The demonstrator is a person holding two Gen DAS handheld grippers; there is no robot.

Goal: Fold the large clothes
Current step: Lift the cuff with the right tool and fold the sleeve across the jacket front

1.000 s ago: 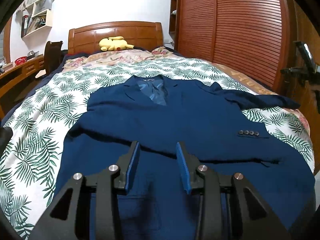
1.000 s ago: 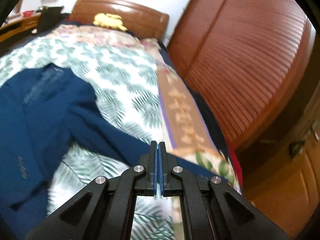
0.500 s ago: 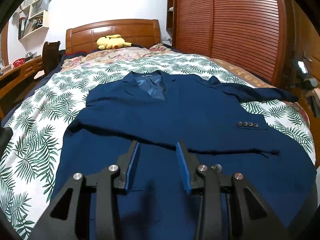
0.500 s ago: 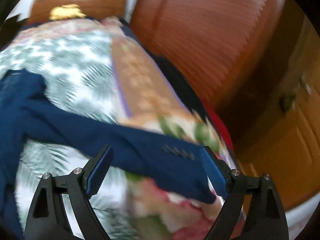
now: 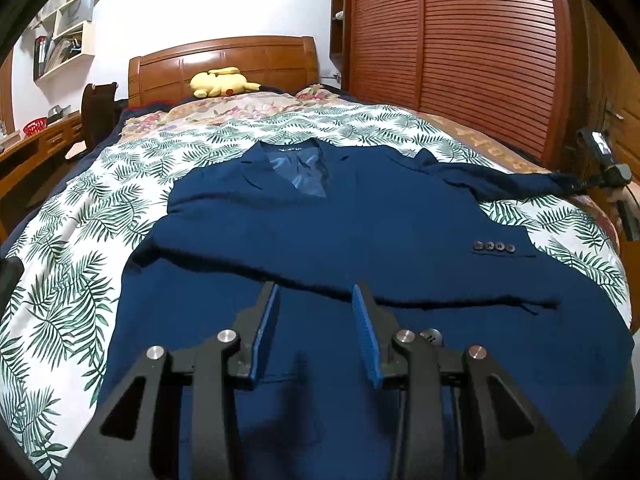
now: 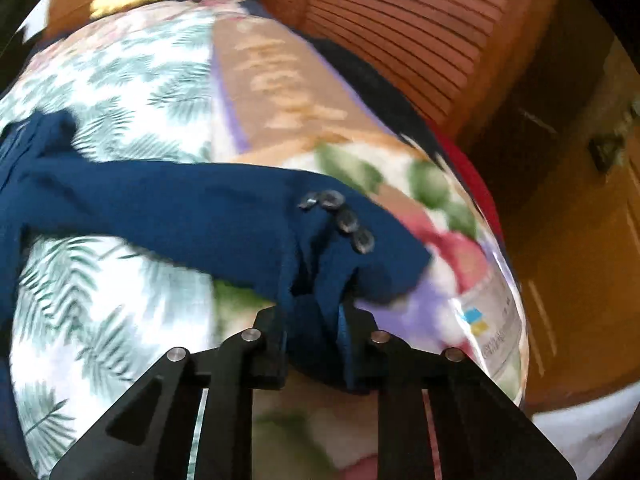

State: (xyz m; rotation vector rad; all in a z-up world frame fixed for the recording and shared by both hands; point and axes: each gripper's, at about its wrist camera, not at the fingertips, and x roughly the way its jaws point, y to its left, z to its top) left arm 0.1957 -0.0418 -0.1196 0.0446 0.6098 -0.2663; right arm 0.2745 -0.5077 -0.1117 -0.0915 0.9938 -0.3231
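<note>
Jacket cuff (image 6: 320,264) in tilted-down R gripper (image 6: 314,316)

Bed (image 5: 132,216), leaf-print quilt, navy jacket (image 5: 360,220) flat

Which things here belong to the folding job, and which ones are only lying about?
Part of the job:
- navy jacket
- its sleeve, bunched between the right gripper jaws, which have just been closing
- left gripper, jaws open

Lying about:
- yellow plush toy
- red bowl
- wall shelf
</note>
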